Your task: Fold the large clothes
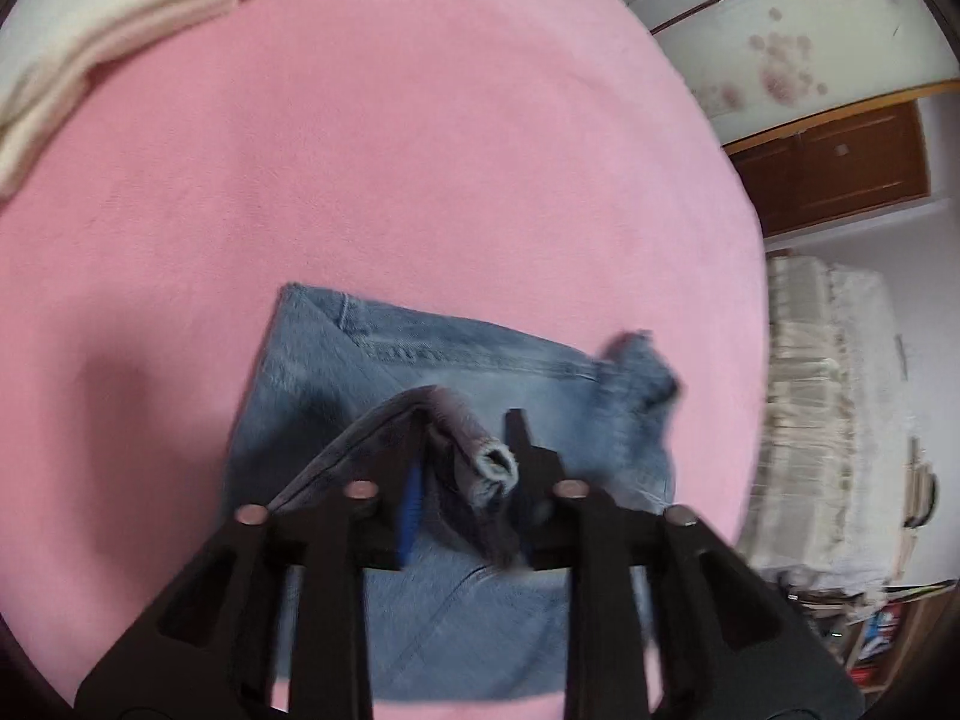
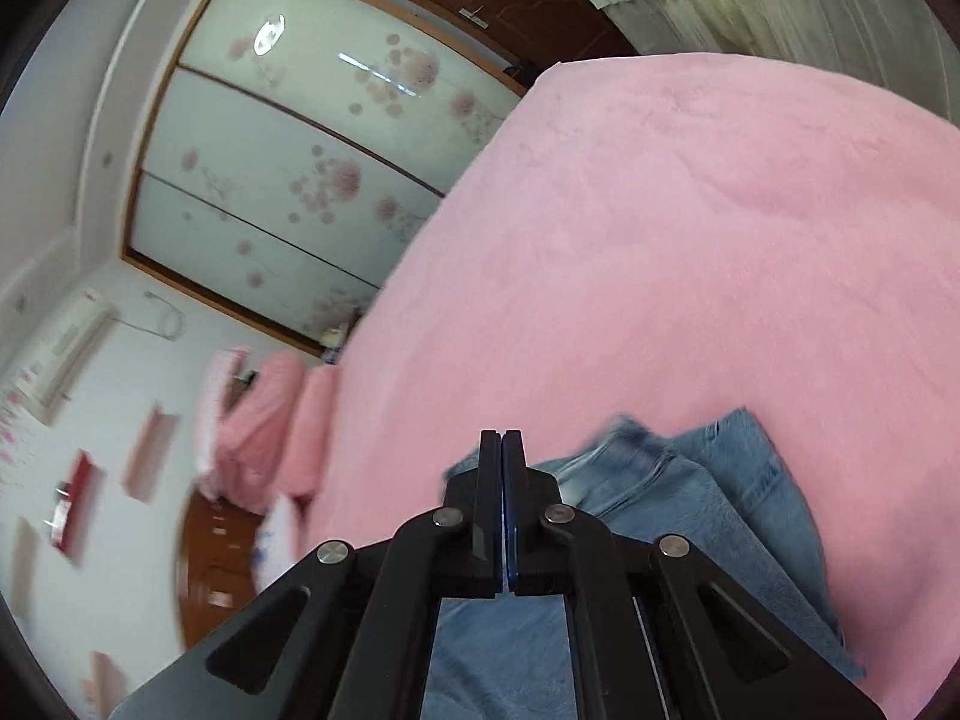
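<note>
Blue jeans (image 1: 420,360) lie partly folded on the pink bed cover (image 1: 420,150). My left gripper (image 1: 465,444) has its fingers apart around a bunched fold of the jeans' edge (image 1: 480,450), lifted above the rest of the denim. In the right wrist view the jeans (image 2: 720,510) lie below and right of my right gripper (image 2: 503,438). Its fingers are pressed together with nothing visible between them, above the denim.
A folded cream garment (image 1: 102,30) lies at the far left of the bed. A wardrobe with floral sliding doors (image 2: 288,168) stands beyond the bed's edge. Pink pillows (image 2: 270,420) lie at the bed's head. Lace curtains (image 1: 828,390) hang on the right.
</note>
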Action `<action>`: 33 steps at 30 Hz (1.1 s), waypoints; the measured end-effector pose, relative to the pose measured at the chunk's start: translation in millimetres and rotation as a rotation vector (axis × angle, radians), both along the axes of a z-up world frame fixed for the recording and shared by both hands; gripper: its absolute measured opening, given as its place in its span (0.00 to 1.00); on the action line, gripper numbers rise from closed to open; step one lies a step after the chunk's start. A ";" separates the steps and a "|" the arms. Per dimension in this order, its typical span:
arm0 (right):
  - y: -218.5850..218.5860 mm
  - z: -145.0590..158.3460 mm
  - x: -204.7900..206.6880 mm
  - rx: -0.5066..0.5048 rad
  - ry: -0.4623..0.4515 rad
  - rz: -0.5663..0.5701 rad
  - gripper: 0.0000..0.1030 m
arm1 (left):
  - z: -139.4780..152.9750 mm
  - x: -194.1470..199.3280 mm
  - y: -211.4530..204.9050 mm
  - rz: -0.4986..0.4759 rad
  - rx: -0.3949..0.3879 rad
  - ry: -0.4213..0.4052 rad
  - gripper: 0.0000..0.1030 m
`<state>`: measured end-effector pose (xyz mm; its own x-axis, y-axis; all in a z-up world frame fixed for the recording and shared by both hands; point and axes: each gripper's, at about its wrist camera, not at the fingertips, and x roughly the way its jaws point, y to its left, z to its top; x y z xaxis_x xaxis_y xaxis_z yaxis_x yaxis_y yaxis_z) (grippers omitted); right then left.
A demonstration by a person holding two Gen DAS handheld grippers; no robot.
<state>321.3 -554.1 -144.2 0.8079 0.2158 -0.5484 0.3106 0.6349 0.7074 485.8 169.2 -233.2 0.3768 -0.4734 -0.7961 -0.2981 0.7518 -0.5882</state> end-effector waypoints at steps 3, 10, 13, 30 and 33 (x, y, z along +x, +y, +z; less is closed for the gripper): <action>17.5 -21.3 10.9 -0.040 0.052 0.040 0.01 | -15.0 0.7 -6.5 -0.018 0.128 -0.059 0.34; 59.5 -51.3 -10.8 -0.224 0.145 0.145 0.01 | 7.1 -33.1 2.0 -0.003 0.283 -0.227 0.43; 81.7 -52.2 -25.0 -0.276 0.181 0.204 0.03 | 39.5 -55.4 3.2 -0.006 0.355 -0.305 0.57; 268.8 -114.7 -92.4 -0.146 0.250 0.675 0.07 | 5.7 -188.5 -166.2 -0.674 0.391 -0.311 0.40; 284.2 -139.8 -87.8 -0.201 0.309 0.688 0.07 | -17.9 -186.1 -184.7 -0.672 0.444 -0.279 0.36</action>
